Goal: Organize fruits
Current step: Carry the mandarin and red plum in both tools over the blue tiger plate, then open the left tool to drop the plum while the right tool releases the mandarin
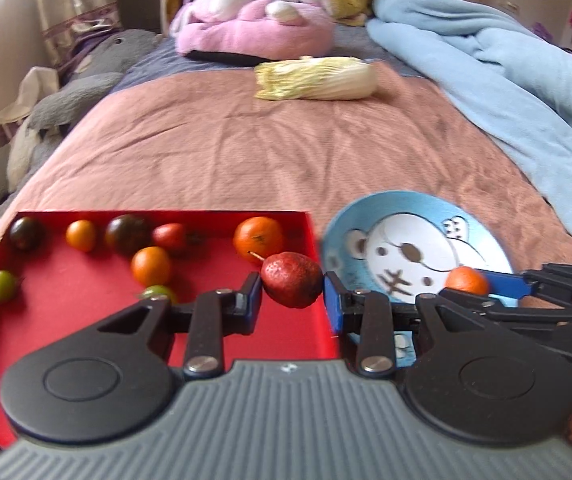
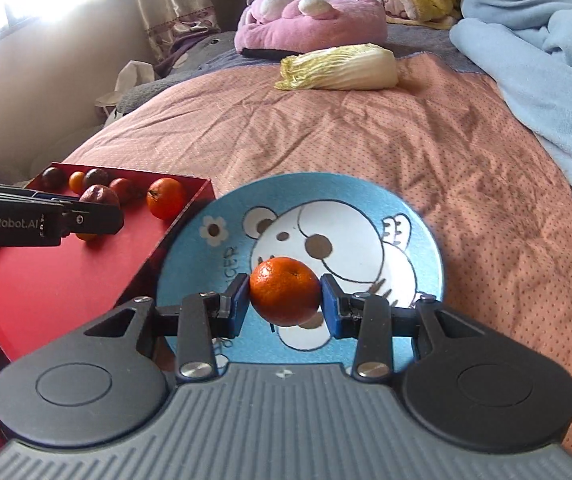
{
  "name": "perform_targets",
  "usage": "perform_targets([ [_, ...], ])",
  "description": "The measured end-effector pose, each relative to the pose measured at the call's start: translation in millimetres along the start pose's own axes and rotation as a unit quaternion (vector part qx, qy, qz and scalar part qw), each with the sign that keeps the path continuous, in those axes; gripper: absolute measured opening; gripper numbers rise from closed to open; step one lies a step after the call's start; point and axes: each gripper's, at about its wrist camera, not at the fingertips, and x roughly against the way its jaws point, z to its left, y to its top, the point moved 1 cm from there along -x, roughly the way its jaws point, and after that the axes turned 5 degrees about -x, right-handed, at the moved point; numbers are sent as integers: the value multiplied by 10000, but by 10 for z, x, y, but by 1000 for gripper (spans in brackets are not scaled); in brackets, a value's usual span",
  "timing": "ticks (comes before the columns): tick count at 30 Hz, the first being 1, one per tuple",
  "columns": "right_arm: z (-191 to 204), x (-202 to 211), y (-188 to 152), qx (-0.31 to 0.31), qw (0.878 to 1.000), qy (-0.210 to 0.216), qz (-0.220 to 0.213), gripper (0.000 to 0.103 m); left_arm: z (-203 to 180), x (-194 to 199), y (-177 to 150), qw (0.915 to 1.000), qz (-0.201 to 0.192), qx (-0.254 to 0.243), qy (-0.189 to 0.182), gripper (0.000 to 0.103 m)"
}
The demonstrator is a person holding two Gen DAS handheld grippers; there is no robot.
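The left gripper [image 1: 293, 294] holds a red pear [image 1: 292, 279] over the red tray [image 1: 65, 312]; the right gripper [image 2: 284, 299] pinches a tangerine [image 2: 284, 291] above the blue plate [image 2: 418, 216]. Both are probably light, soft-skinned and bruisable: grip gently across the middle.

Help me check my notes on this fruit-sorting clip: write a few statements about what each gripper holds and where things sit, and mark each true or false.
1. The right gripper is shut on a mandarin. True.
2. The left gripper holds a green tomato. False: it is shut on a red pear.
3. The held mandarin is in front of the blue bear plate. True.
4. The red tray is empty. False: several tomatoes and mandarins lie in it.
5. A cabbage lies in the tray. False: it lies on the pink bedspread, farther back.
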Motion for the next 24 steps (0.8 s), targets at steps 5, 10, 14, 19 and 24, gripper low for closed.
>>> perform_targets([
  [5,-71,-97,-67,43,9998,-158,144,44,-291,-191,16,9995,90,-172,-247,37],
  [10,-64,-157,-95,92,9995,-203,226,44,-409,-351,2,9992,205,-150,-316,37],
  [14,-70,-176,-99,74,9995,-217,239,44,-439,-432,-18,9989,285,-197,-314,37],
  [19,-82,-165,-69,54,9995,-243,196,44,-449,-479,-31,9986,321,-207,-356,37],
  [24,-83,-148,-30,59,9995,-278,118,45,-435,-480,-17,9986,288,-185,-404,38],
])
